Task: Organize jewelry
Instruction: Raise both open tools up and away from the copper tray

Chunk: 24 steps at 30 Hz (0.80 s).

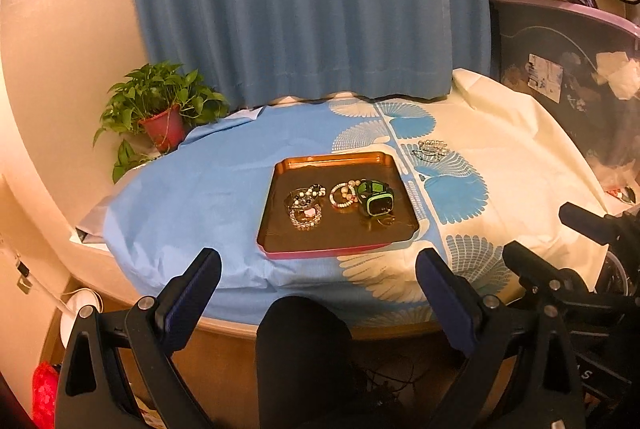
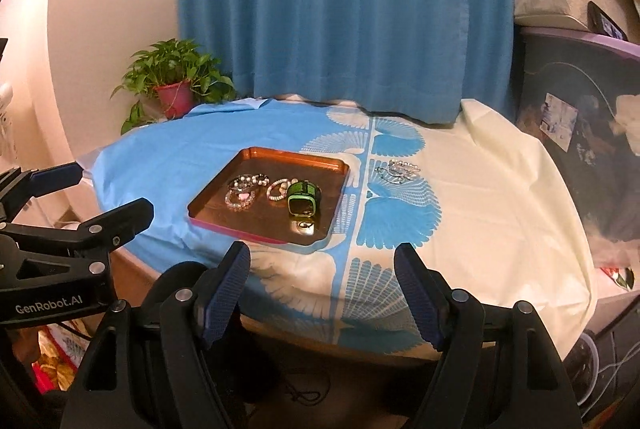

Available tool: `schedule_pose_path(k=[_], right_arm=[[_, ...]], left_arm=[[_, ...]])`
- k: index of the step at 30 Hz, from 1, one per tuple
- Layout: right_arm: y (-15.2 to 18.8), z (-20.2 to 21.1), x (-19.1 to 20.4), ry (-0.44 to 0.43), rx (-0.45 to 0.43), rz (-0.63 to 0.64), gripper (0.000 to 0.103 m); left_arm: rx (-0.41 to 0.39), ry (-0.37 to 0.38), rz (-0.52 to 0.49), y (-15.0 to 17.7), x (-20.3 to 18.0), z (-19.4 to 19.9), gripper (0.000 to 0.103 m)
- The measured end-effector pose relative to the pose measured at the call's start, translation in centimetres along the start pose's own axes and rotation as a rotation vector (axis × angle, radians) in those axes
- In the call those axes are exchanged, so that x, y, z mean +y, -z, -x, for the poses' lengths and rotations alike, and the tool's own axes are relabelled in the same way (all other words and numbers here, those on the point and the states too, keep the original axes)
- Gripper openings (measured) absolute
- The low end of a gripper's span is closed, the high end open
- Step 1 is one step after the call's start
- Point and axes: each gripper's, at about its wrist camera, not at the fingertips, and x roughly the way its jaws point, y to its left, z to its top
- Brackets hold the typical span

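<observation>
A round table sits under a blue-and-cream patterned cloth. On the cloth lies a copper tray. Just right of the tray, on a blue fan print, lies a small heap of beaded jewelry. Left and behind the tray, at the edge, stands a potted plant.

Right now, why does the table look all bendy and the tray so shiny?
Both wrist views use fisheye lenses, so the table edge bows. In the right wrist view the tray mirrors the warm room light, with a bright glare spot near the green watch; the left wrist view looks dimmer and more orange.
</observation>
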Motion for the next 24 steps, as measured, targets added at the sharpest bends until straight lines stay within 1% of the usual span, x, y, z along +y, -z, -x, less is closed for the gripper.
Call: schedule_pose_path(k=[5,24], right_arm=[[0.1,0.2,0.3,0.006,0.002,0.020,0.075],[1.0,-1.8,0.1,0.003,0.053,0.007,0.075]], left_arm=[[-0.007,0.003,0.012,0.3,0.2,-0.1,0.096],[0.048,0.015,0.005,0.7,0.0,-2.1,0.097]])
